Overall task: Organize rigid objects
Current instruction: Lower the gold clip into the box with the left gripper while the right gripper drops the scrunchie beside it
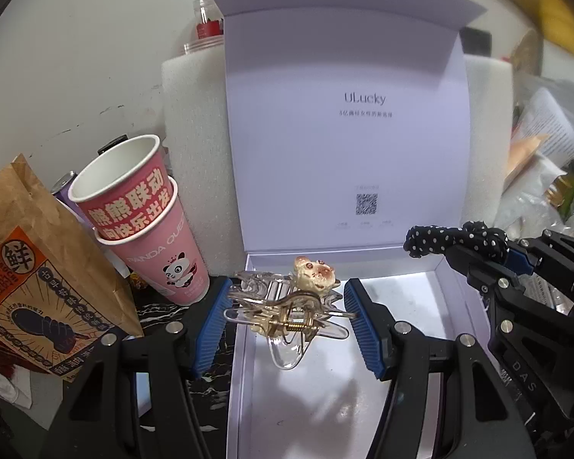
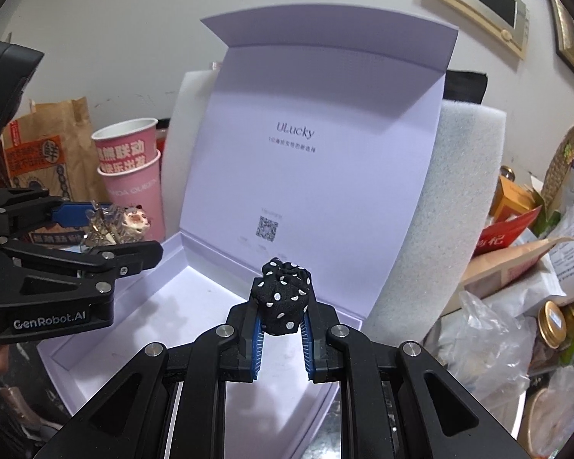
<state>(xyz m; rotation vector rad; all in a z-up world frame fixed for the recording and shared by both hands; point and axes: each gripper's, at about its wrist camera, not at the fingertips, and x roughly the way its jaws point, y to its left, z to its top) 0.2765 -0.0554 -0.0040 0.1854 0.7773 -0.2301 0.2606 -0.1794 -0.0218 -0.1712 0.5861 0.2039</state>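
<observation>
Since the clear plastic claw hair clip (image 1: 287,311) is brittle, we clamp its sides in the left tool (image 1: 285,319) above the open white cardboard box (image 1: 455,290); our right tool (image 2: 281,331) pinches the soft black polka-dot fabric scrunchie (image 2: 283,298) over that box.

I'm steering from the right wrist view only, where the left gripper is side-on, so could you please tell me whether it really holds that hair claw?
Observer: Yes. The left wrist view shows the clear hair claw, with its bear charm, pinched between both blue pads of the left gripper, above the open white box.
Operator: Thank you. Is anything hidden behind the pink cups?
Observer: A purple can stands behind the stacked pink paper cups.
</observation>
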